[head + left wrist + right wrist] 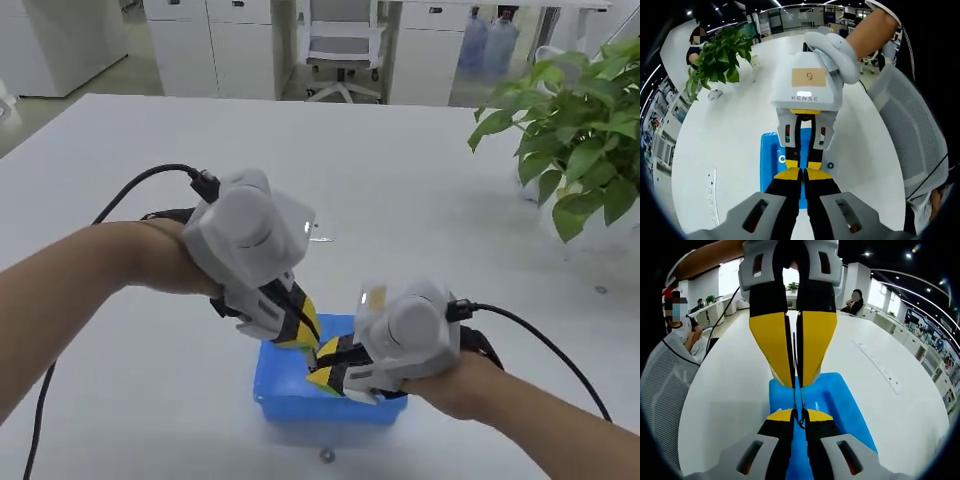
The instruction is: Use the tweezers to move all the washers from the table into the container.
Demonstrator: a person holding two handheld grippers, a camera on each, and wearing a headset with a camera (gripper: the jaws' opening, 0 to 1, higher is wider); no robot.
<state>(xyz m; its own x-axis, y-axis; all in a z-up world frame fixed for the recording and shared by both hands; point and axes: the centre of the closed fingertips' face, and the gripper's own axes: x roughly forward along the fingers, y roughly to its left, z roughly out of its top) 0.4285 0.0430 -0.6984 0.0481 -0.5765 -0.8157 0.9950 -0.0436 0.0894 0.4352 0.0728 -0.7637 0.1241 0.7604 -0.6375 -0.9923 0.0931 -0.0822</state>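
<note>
A blue container sits on the white table near its front edge. Both grippers meet tip to tip just above it. My left gripper comes down from the upper left and my right gripper from the lower right. In the right gripper view thin metal tweezers run between the yellow jaws of the left gripper down into my right gripper; both look shut on them. One washer lies on the table in front of the container. Another washer lies inside the container, and a third washer lies beside it.
A leafy potted plant stands at the table's right side. A clear ruler lies on the table beyond the container. A mesh office chair stands by the near edge. Cables trail from both grippers. People sit at desks in the background.
</note>
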